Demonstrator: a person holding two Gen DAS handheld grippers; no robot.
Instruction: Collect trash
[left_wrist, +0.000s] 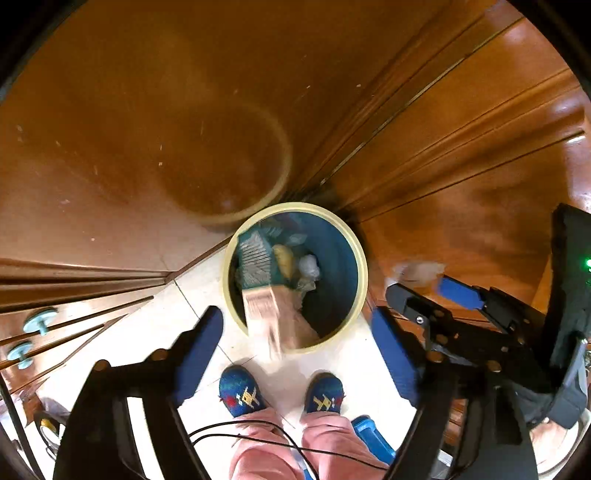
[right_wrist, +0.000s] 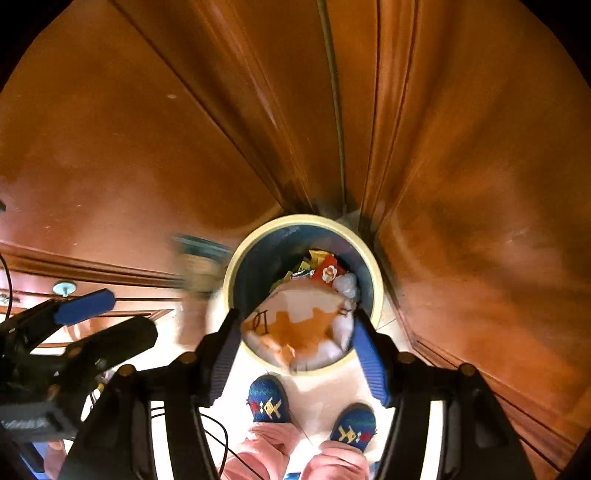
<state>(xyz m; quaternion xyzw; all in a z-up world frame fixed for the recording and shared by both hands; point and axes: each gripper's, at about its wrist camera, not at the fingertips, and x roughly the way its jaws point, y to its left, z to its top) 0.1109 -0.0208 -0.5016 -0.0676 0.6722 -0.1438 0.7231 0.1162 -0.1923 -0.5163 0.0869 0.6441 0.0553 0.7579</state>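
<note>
A round bin (left_wrist: 360, 258) with a cream rim and blue inside stands on the pale floor against wooden cabinets. It holds wrappers and crumpled paper. My left gripper (left_wrist: 295, 354) hangs open just above its near rim. A teal and tan carton (left_wrist: 258, 295), blurred, lies free over the rim with one end inside the bin. My right gripper (right_wrist: 297, 354) is open over the same bin (right_wrist: 376, 280). A white and orange bag (right_wrist: 299, 325) sits between its fingers, blurred at the lower edge, and the pads do not press on it. Each gripper shows in the other's view: right gripper (left_wrist: 430, 295), left gripper (right_wrist: 107, 321).
Wooden cabinet doors (left_wrist: 443, 129) rise close behind the bin. Drawers with pale blue knobs (left_wrist: 40, 319) are at the left. A person's feet in blue patterned slippers (left_wrist: 240, 395) stand right before the bin. Thin black cables (left_wrist: 258, 435) trail by the pink trouser legs.
</note>
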